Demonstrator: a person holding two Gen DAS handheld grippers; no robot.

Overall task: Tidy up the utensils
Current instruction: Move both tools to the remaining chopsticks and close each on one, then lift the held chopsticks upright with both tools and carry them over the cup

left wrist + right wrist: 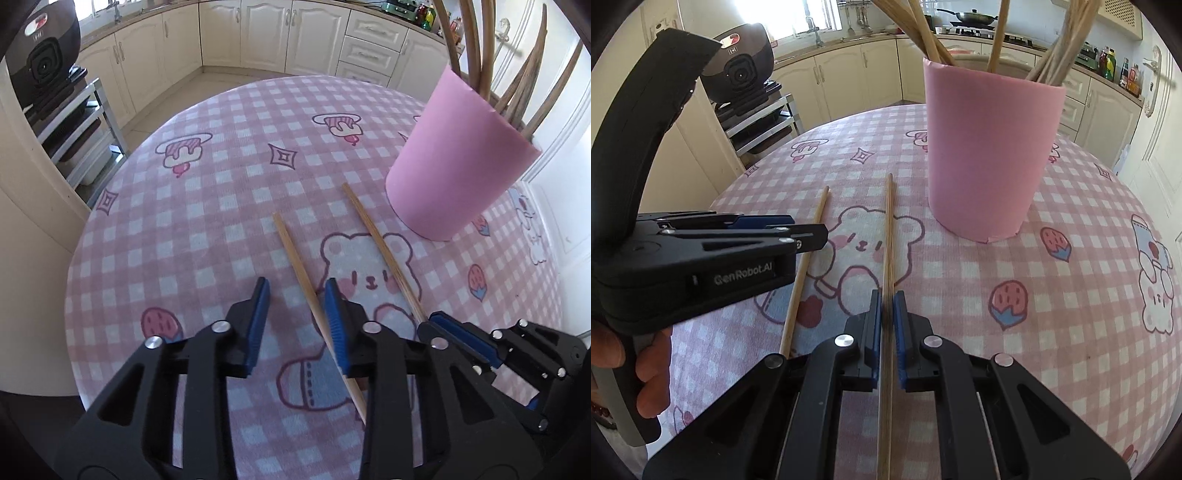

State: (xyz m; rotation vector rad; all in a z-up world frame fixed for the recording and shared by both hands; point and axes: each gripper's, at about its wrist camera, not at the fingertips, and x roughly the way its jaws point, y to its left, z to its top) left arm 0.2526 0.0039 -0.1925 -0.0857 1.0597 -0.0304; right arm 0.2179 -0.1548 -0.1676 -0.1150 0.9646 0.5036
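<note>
desk [184,221]: round top under a pink checked cloth with bear and strawberry prints; it fills the view ahead of and beneath both claws.

pink holder [986,155]: upright cylinder standing on the cloth, ahead of the right claw and a little to its right; from the left claw it sits ahead and far to the right. several long wooden sticks [997,40] stand in it, leaning outward over the rim.

left claw [295,291]: pointed steeply down at the cloth, jaws spread with a clear gap. the left pad is well clear of anything; the right pad [334,317] lies just against the near chopstick. no pinch visible. in the right wrist view this claw shows side-on to the left, a hand [646,369] wrapped round its grip.

right claw [886,299]: jaws pressed together on the second chopstick, which runs straight out between the blue pads. in the left wrist view it sits low at right, its tip at the near end of that stick.

chopstick a [317,306]: lying flat on the cloth, slanting across the left claw's gap from ahead-left to under the right pad.

chopstick b [888,236]: pinched by the right claw, its far end pointing ahead, just left of the holder's base. whether the far end touches the cloth i cannot tell.

the two chopsticks lie near each other, apart, roughly parallel.
</note>
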